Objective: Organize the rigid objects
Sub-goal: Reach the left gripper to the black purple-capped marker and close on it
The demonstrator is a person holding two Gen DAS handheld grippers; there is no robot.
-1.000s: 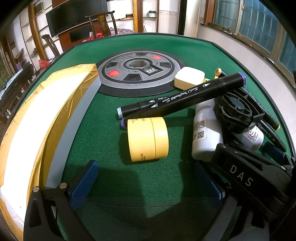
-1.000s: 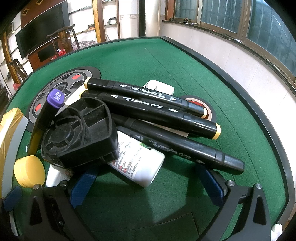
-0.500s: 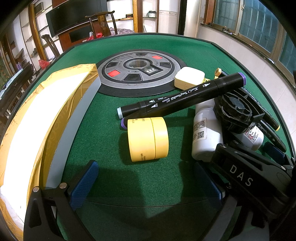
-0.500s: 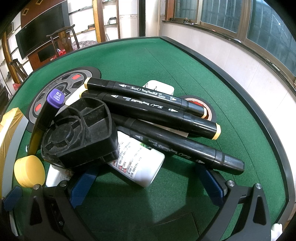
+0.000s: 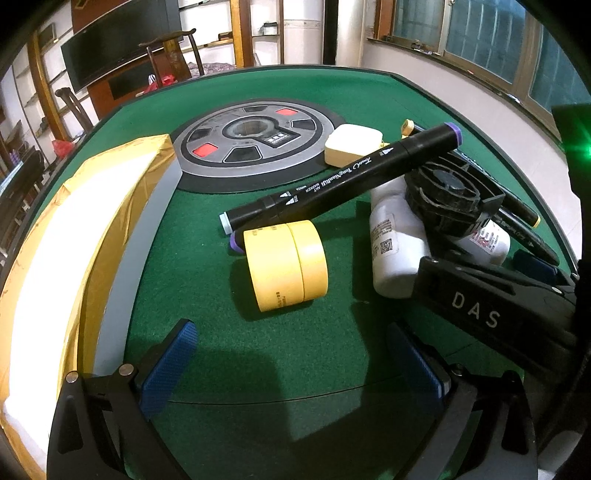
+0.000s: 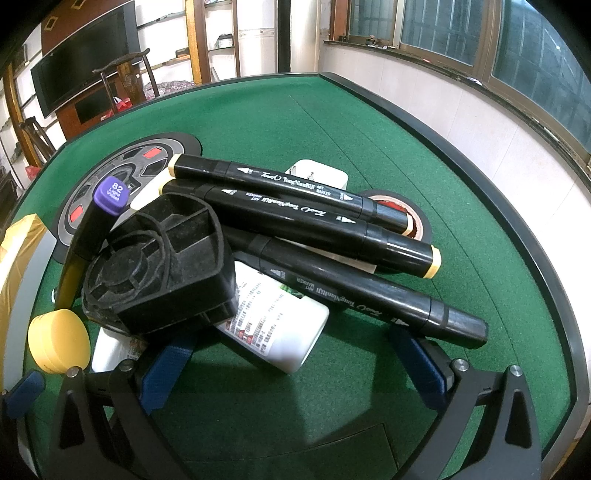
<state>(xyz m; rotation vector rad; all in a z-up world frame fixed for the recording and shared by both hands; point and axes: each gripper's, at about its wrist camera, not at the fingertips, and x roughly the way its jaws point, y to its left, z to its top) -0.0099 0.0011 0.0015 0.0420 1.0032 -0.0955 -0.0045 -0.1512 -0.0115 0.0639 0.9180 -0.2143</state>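
A green felt table (image 6: 369,129) with a dark raised rim stands beside windows, shelving along the far wall. Black markers (image 6: 295,221), a white bottle (image 6: 280,325) and yellow tape (image 5: 288,266) lie heaped at its middle. The left gripper (image 5: 291,362) and right gripper (image 6: 291,373) hover near, fingers wide, holding nothing.

Both wrist views are evenly lit by indoor overhead light; the windows (image 6: 443,33) behind show dark glass. The green felt table (image 5: 258,354) carries soft-edged shadows just ahead of the left gripper (image 5: 291,365), and the tape roll (image 5: 286,269) casts one toward that claw. The gold-wrapped box (image 5: 55,240) left of the claw is overexposed to white. A green lens flare (image 5: 581,147) marks the right edge. Fisheye distortion bows the table rim (strongest at the frame corners, which vignette to black). Marker lettering (image 6: 295,181) ahead of the right gripper (image 6: 295,365) is sharp.
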